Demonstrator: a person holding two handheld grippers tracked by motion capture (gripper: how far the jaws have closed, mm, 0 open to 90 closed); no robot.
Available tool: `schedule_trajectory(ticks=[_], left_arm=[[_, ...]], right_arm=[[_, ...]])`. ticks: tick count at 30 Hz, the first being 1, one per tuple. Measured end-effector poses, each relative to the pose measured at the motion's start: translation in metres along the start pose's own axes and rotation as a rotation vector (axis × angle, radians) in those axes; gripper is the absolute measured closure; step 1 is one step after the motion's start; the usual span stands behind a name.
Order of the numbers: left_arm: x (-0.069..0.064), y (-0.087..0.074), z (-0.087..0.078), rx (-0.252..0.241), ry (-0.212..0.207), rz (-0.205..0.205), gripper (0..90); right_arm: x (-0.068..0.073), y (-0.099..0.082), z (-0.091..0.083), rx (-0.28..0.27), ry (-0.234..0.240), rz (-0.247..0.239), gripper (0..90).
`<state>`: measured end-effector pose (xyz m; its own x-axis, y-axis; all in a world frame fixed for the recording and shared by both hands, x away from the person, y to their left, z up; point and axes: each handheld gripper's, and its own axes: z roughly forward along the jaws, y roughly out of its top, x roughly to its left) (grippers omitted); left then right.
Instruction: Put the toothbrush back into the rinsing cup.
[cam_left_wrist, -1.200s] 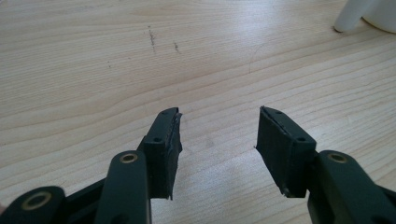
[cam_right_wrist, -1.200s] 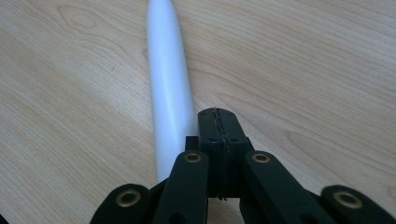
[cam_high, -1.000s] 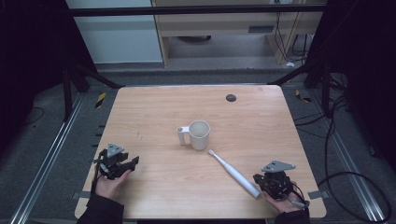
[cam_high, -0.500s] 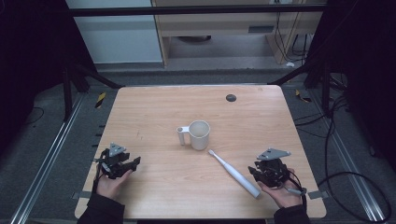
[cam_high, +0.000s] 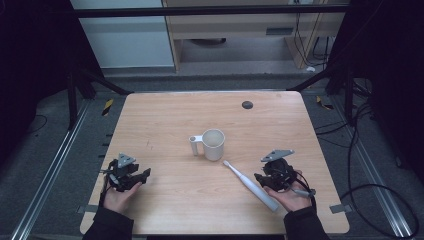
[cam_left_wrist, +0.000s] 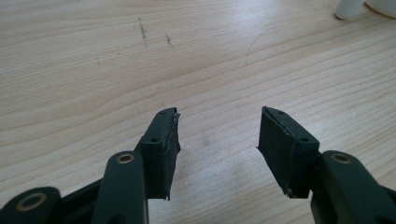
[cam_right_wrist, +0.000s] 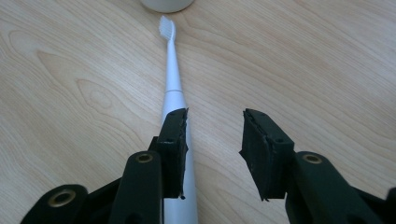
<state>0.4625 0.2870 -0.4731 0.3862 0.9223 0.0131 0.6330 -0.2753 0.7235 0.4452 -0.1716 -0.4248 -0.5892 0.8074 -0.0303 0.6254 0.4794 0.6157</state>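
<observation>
1. Your left gripper (cam_high: 131, 176) sits near the front left corner of the bench (cam_high: 165, 115), held in your left hand (cam_high: 118, 196). In the left gripper view (cam_left_wrist: 215, 140) its jaws stand apart, released, with bare wood grain between them.
2. Your right gripper (cam_high: 272, 179) sits near the front right of the bench, held in your right hand (cam_high: 292, 197). In the right gripper view (cam_right_wrist: 212, 142) its jaws are released and hold nothing.
3. The white electric toothbrush (cam_high: 250, 185) lies flat on the bench just beside your right gripper. In the right gripper view the toothbrush (cam_right_wrist: 172, 79) runs under the left-hand jaw, outside the gap, with the brush head pointing away from you.
4. The white mug (cam_high: 212, 144) stands upright near the bench centre, handle toward your left. The brush head lies near its base.
5. A small dark round mark (cam_high: 247, 104) sits toward the far edge of the bench.
</observation>
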Motion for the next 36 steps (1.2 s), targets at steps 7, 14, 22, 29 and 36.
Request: schedule_trajectory(ticks=[7, 14, 22, 29, 36], left_arm=[[0.0, 0.0, 0.001, 0.004, -0.003, 0.0, 46.7], [0.0, 0.0, 0.001, 0.004, -0.004, 0.002, 46.6], [0.0, 0.0, 0.001, 0.008, -0.006, 0.001, 46.5], [0.0, 0.0, 0.001, 0.008, -0.007, 0.002, 46.5], [0.0, 0.0, 0.002, 0.011, -0.007, 0.005, 46.5]], right_arm=[[0.008, 0.013, 0.011, 0.053, 0.028, -0.015, 58.7], [0.01, 0.021, 0.02, 0.101, 0.042, -0.032, 59.3], [0.013, 0.025, 0.031, 0.162, 0.058, -0.045, 60.0], [0.014, 0.026, 0.039, 0.207, 0.067, -0.045, 60.5], [0.015, 0.023, 0.046, 0.239, 0.077, -0.054, 61.2]])
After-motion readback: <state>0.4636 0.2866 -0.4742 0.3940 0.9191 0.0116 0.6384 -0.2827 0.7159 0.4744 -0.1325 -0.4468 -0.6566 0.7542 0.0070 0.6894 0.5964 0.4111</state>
